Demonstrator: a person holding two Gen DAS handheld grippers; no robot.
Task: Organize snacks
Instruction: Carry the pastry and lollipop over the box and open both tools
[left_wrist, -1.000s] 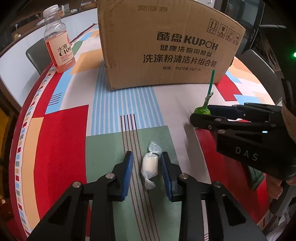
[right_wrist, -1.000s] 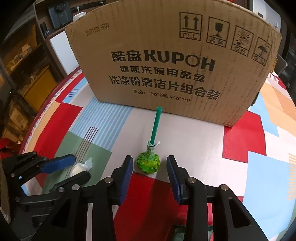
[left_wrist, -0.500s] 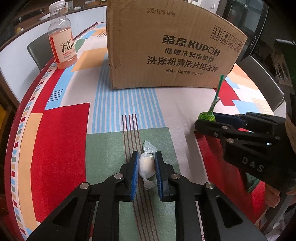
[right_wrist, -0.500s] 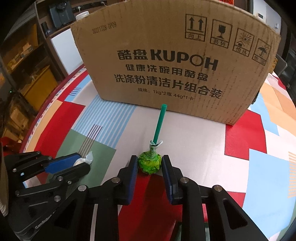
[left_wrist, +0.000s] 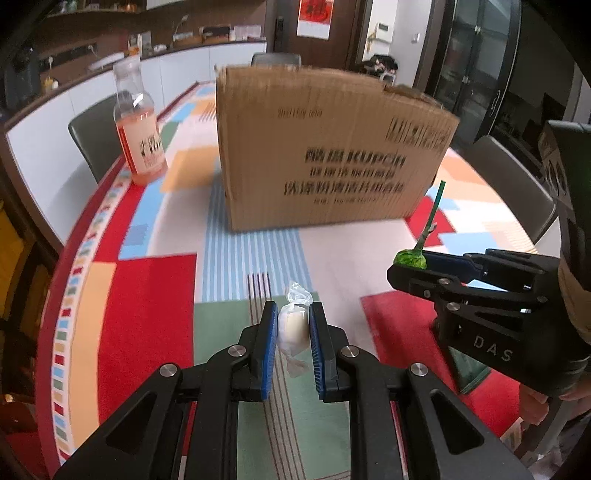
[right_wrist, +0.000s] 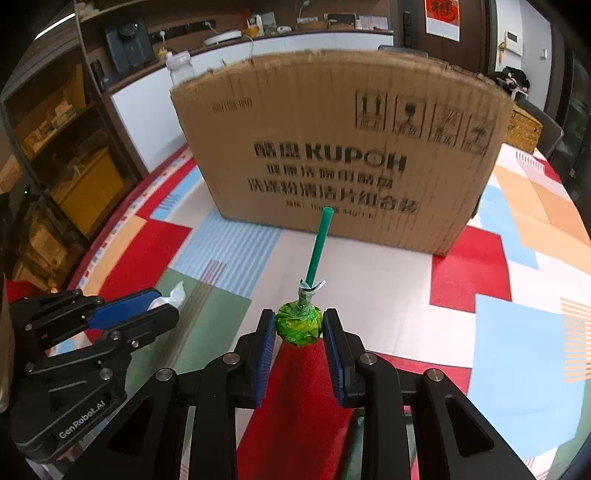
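My left gripper (left_wrist: 292, 325) is shut on a white wrapped candy (left_wrist: 291, 328) and holds it above the table. My right gripper (right_wrist: 299, 328) is shut on the green head of a lollipop (right_wrist: 298, 322), whose green stick points up and forward. The lollipop (left_wrist: 410, 259) and right gripper (left_wrist: 424, 264) also show at the right of the left wrist view. The left gripper (right_wrist: 155, 308) with the candy's wrapper (right_wrist: 171, 295) shows at the left of the right wrist view. A large cardboard box (left_wrist: 325, 147) stands ahead of both grippers; it fills the right wrist view (right_wrist: 340, 147).
A bottle of orange drink (left_wrist: 138, 133) stands left of the box near the table edge. The table wears a colourful patterned cloth (left_wrist: 147, 295). Grey chairs (left_wrist: 513, 184) stand at its left and right sides. A counter and shelves lie beyond.
Both grippers have closed on their snacks, the left on the candy and the right on the lollipop, and lifted them off the table, tilting up toward the box.
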